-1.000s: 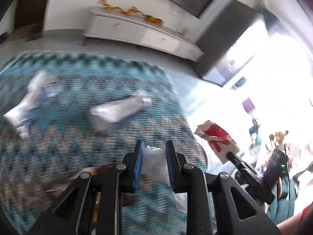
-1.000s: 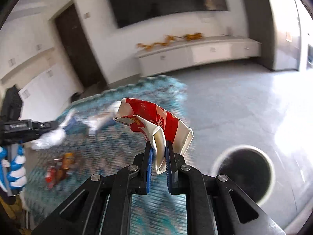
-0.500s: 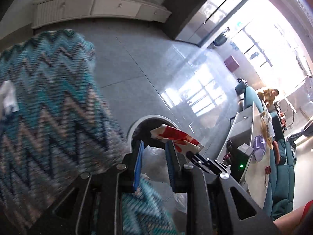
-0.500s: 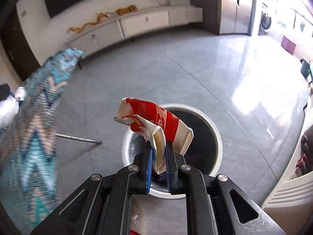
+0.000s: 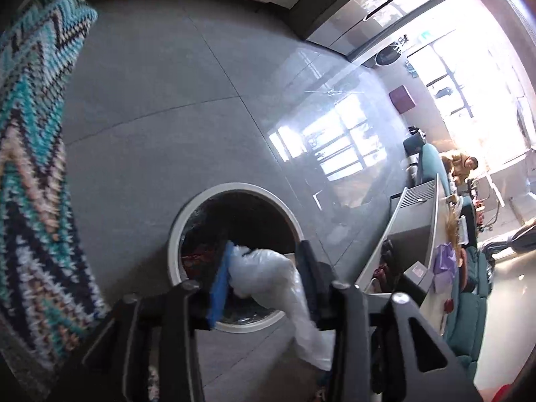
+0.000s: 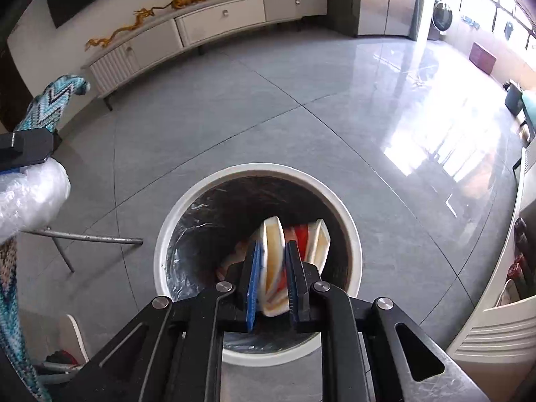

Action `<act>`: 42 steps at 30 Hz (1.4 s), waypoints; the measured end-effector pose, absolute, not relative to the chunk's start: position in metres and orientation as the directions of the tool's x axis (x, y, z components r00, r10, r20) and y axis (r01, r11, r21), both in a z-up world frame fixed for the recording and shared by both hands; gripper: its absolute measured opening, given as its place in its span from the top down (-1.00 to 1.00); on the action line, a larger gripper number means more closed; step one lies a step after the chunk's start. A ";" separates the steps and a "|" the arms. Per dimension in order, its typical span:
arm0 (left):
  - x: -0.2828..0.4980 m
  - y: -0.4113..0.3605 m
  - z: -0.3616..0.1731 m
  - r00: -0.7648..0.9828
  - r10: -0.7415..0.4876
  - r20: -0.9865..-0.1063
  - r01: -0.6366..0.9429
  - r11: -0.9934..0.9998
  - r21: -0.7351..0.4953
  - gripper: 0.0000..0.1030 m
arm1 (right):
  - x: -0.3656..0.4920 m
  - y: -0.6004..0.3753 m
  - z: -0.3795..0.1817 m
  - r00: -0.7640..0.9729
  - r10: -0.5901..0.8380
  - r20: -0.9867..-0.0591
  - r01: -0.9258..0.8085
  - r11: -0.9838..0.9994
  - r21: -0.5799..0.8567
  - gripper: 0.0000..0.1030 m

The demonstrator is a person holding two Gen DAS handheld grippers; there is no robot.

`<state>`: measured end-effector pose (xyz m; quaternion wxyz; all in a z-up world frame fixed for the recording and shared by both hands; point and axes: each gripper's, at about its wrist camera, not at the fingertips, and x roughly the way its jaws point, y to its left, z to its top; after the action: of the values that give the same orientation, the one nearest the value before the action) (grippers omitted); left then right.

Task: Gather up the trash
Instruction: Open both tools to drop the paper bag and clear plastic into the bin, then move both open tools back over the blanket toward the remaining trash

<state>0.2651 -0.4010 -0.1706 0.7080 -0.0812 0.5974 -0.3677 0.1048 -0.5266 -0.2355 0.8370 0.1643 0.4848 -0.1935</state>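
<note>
Over the bin: both grippers hang above the white-rimmed trash bin (image 6: 348, 234); its inside is dark and lined with plastic
Red and white carton (image 6: 278, 261): crumpled; it sits between the fingers of the right gripper (image 6: 272, 261), over the bin mouth
Right fingers: parted a little; whether they press the carton or not, I cannot tell
Clear plastic bag (image 5: 268, 274): between the fingers of the left gripper (image 5: 264, 261), hanging down at the bin's near rim
Left fingers: spread wide, with the bag loose between them
Around: grey tiled floor (image 6: 301, 107); zigzag blanket (image 5: 30, 167) at left; white cabinet (image 6: 207, 23) by the wall
</note>
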 end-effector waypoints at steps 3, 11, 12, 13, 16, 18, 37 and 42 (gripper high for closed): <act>0.263 -0.400 -0.170 0.010 -0.632 -0.775 0.424 0.704 -0.570 -0.03 | 0.104 -0.530 -0.234 0.461 -0.159 -0.873 0.488 0.867 0.099 0.53; 0.251 -0.373 -0.141 0.047 -0.646 -0.762 0.473 0.686 -0.552 -0.09 | 0.101 -0.523 -0.220 0.485 -0.157 -0.860 0.490 0.863 0.119 0.20; 0.247 -0.367 -0.134 0.067 -0.644 -0.762 0.491 0.686 -0.537 -0.09 | 0.099 -0.520 -0.214 0.494 -0.159 -0.855 0.488 0.864 0.121 0.16; 0.243 -0.360 -0.126 0.088 -0.645 -0.759 0.506 0.685 -0.524 -0.09 | 0.098 -0.516 -0.209 0.500 -0.161 -0.851 0.486 0.865 0.122 0.14; 0.231 -0.327 -0.099 0.171 -0.646 -0.744 0.543 0.692 -0.476 -0.09 | 0.093 -0.505 -0.190 0.526 -0.164 -0.834 0.469 0.874 0.124 0.10; 0.221 -0.301 -0.085 0.212 -0.650 -0.730 0.554 0.695 -0.458 -0.09 | 0.092 -0.491 -0.173 0.548 -0.165 -0.820 0.449 0.885 0.121 0.07; 0.165 0.081 -0.030 0.614 -0.422 -0.667 0.293 0.907 -0.304 -0.10 | 0.097 -0.305 -0.038 0.745 0.001 -0.667 0.125 0.982 0.141 -0.08; 0.149 0.155 -0.039 0.651 -0.360 -0.668 0.197 0.930 -0.309 -0.10 | 0.101 -0.260 -0.028 0.744 0.073 -0.665 0.040 0.987 0.154 -0.08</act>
<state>0.1485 0.1547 -0.0393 0.9025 -0.1050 0.3882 -0.1542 0.1012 -0.2602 -0.0279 0.9303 0.0795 0.3580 0.0089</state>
